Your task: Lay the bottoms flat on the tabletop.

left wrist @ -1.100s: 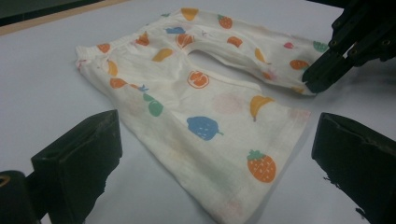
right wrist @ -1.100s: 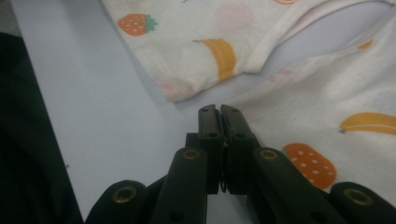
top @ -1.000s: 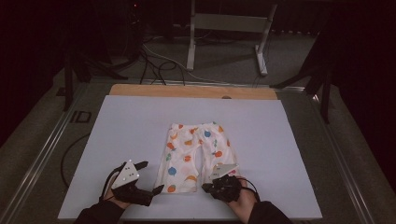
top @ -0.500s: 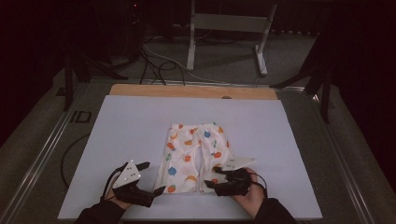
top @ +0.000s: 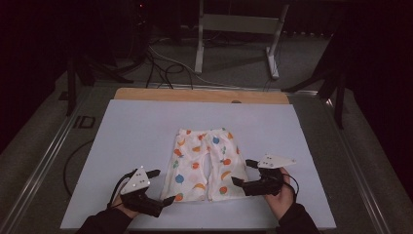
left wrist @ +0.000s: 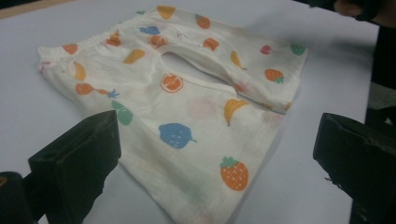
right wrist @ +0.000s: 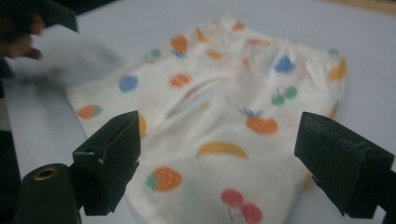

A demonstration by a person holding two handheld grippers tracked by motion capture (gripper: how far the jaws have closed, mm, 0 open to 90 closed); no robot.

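Dim lab: white table [top: 131, 146], floor cables [top: 165, 68], metal stand [top: 234, 29].

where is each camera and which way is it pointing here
High view: above the person's side, looking forward and down on the white table; both hands, the left gripper and right gripper enter from the bottom.
Left gripper view: low on the left gripper, looking across the shorts between its open jaws.
Right gripper view: low on the right gripper, facing the shorts between open jaws.
All three share the fruit-print shorts.

shorts [top: 203, 165]: 1 | gripper: 2 – left [top: 161, 187], right [top: 244, 172] | white mat [top: 136, 131]: 1
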